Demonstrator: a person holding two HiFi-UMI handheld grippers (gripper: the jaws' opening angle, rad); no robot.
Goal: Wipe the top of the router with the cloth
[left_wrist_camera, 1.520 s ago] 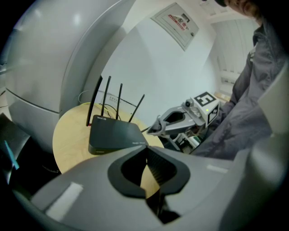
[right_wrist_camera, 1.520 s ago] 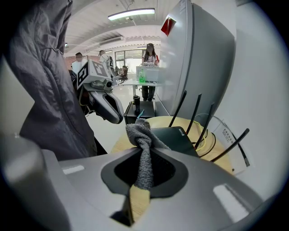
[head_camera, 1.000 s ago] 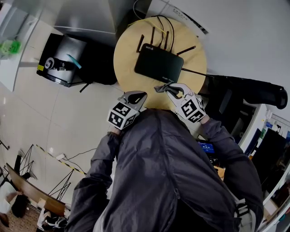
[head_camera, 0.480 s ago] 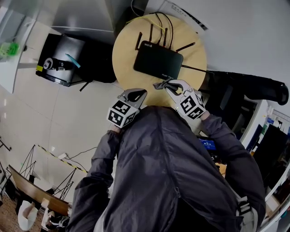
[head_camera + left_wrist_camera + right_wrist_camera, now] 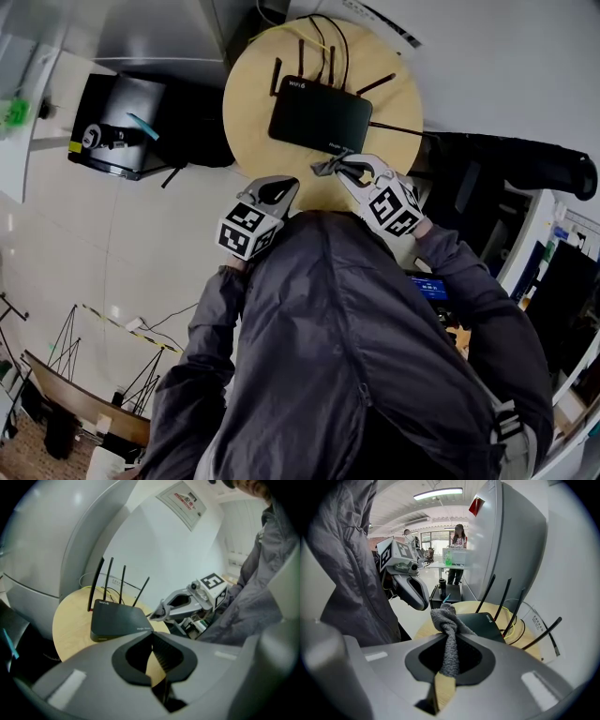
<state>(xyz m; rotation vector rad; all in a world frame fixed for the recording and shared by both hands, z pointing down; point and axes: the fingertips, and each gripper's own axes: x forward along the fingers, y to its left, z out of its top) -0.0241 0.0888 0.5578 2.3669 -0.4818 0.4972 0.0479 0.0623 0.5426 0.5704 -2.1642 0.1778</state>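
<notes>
R gripper (image 5: 345,166) fingers clamp the soft, limp cloth (image 5: 324,168) at 6 o'clock of the router (image 5: 319,120) on the tabletop (image 5: 248,108), prob best held by its bunch; L gripper (image 5: 284,187) fingers closed, empty.

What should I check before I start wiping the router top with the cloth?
1. Cloth held: ok. The right gripper has its jaws closed on the cloth, with a bunch sticking out in front.
2. Cloth over the router top: not ok. It hangs by the near edge of the router, not above the top.
3. Router top free: ok. Nothing lies on it.
4. Antennas out of the path: ok. They stand at the far edge, away from the cloth.
5. Left gripper out of the way: ok. It is shut, empty and off the router, near the table edge.
</notes>
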